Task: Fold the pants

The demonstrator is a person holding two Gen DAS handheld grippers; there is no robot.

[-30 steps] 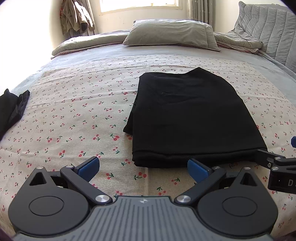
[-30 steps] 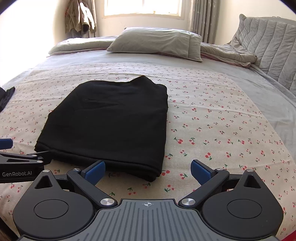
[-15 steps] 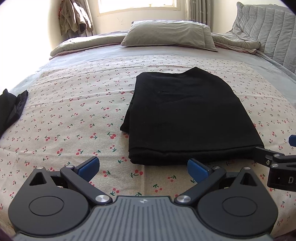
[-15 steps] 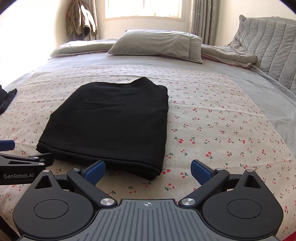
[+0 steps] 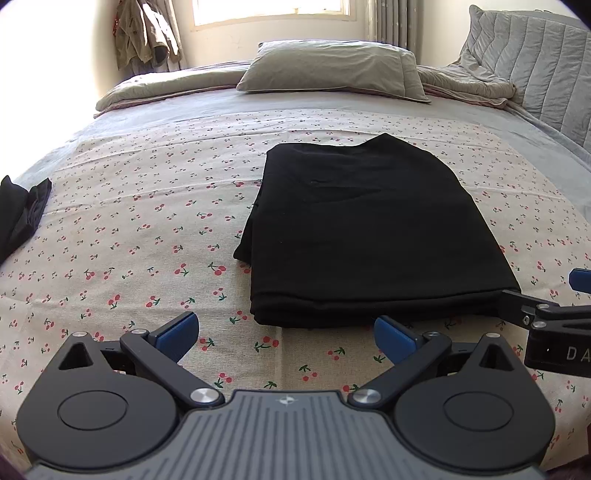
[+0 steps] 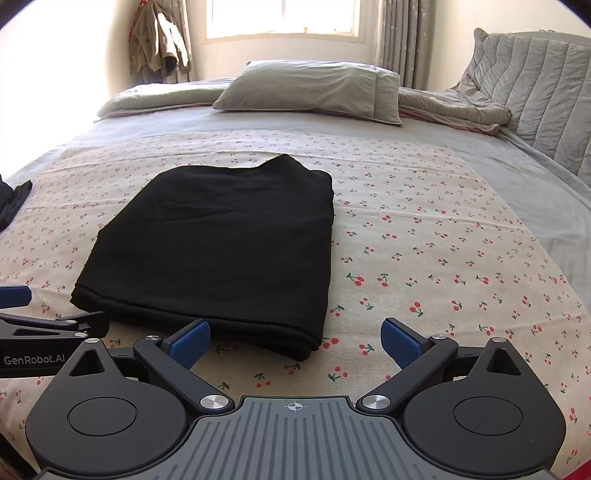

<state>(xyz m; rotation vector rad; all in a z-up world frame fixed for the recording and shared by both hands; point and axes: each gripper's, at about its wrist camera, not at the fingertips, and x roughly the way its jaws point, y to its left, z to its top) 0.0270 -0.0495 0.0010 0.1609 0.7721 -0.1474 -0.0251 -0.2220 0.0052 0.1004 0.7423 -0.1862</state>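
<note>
The pants [image 5: 373, 236] are seen folded into a flat black rectangle, laid on the cherry-print sheet [image 5: 147, 229] in the middle of the bed [image 6: 535, 177]. Several layers are stacked at the near edge, and a small peak of cloth is raised at the far edge.

The left gripper [image 5: 286, 332] is held just short of the near left corner of the pants, with its jaws spread wide and nothing between them. Its blue pads [image 5: 177, 330] are kept clear of the cloth. The right gripper [image 6: 295, 338] is likewise held wide, with nothing gripped, at the near right corner; the folded edge is seen just ahead of its left pad [image 6: 190, 338]. Each gripper is caught at the edge of the other's view.

A pillow [image 5: 332, 64] is set at the far end of the bed, with a grey quilt [image 6: 532, 77] at the right. A second dark garment [image 5: 20, 210] is left at the sheet's left edge, well apart from the pants. Clothes [image 6: 159, 44] are hung beside the window [image 6: 280, 16].
</note>
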